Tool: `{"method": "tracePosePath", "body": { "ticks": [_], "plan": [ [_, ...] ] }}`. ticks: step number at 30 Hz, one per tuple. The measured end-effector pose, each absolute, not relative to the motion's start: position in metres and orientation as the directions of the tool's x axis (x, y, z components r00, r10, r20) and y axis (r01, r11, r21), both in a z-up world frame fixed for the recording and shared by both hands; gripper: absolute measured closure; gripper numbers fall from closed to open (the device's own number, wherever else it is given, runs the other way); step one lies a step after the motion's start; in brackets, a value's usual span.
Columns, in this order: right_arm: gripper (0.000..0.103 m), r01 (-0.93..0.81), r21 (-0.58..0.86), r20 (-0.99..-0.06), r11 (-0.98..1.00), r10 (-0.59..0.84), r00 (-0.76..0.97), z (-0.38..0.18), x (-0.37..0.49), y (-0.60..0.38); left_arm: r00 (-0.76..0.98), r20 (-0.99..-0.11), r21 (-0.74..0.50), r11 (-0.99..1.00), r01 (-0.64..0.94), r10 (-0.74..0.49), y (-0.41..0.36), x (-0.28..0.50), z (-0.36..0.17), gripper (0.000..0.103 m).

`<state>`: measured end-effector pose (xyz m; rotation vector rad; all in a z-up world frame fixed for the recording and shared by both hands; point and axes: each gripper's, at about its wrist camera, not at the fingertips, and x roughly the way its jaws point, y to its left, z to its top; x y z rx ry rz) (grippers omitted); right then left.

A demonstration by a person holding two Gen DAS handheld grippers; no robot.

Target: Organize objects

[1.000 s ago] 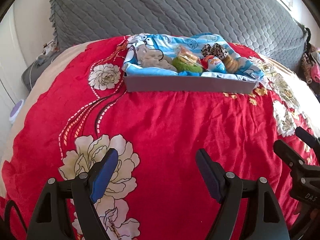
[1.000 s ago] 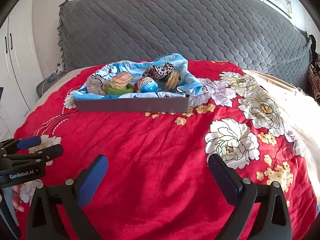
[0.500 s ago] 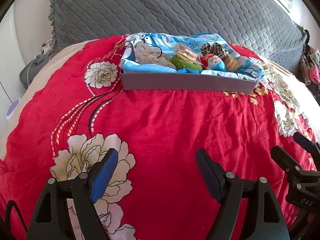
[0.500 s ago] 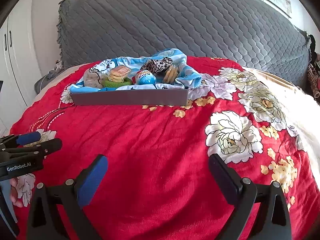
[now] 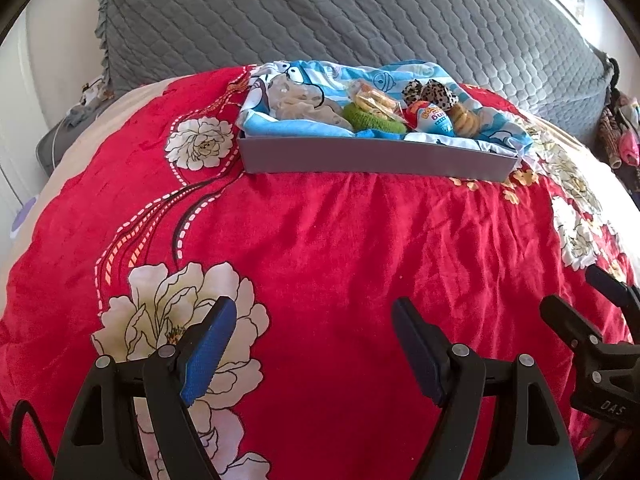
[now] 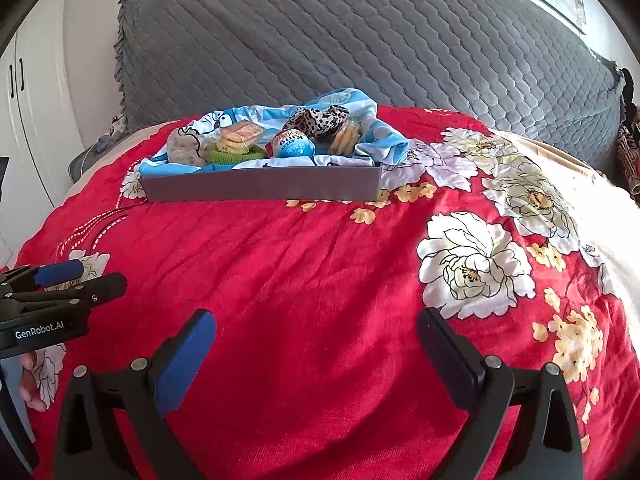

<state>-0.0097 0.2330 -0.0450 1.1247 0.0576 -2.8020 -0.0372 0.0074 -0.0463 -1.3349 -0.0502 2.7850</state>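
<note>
A shallow grey tray (image 5: 376, 158) (image 6: 264, 186) lined with a blue cartoon cloth (image 5: 304, 74) (image 6: 236, 116) sits far ahead on the red floral bedspread. In it lie a grey pouch (image 5: 304, 104), a green scrunchie (image 5: 370, 118) under a pack of biscuits (image 5: 374, 98) (image 6: 240, 134), a Kinder egg (image 5: 432, 118) (image 6: 292, 144), a leopard scrunchie (image 5: 430, 92) (image 6: 316, 118) and a stack of rings (image 5: 466, 118). My left gripper (image 5: 316, 344) is open and empty, low over the bedspread. My right gripper (image 6: 320, 344) is open and empty beside it.
A grey quilted headboard (image 5: 340, 20) stands behind the tray. White cupboard doors (image 6: 24, 120) are at the far left. Clothes or bags (image 5: 622, 136) hang at the far right. The right gripper shows at the left view's right edge (image 5: 600, 320).
Both grippers have moved a little forward and lower toward the tray, which now looks nearer. Both stay open and empty.
</note>
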Motion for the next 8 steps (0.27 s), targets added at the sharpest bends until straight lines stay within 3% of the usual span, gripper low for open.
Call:
{"method": "tracePosePath", "body": {
  "ticks": [8],
  "plan": [
    [0.002,0.126,0.011,-0.692,-0.992,-0.098,-0.715,-0.0466,-0.0112,0.2324,-0.644,-0.763,-0.054,-0.998,-0.029,0.060,0.0054,-0.0361,-0.0444,0.022]
  ]
}}
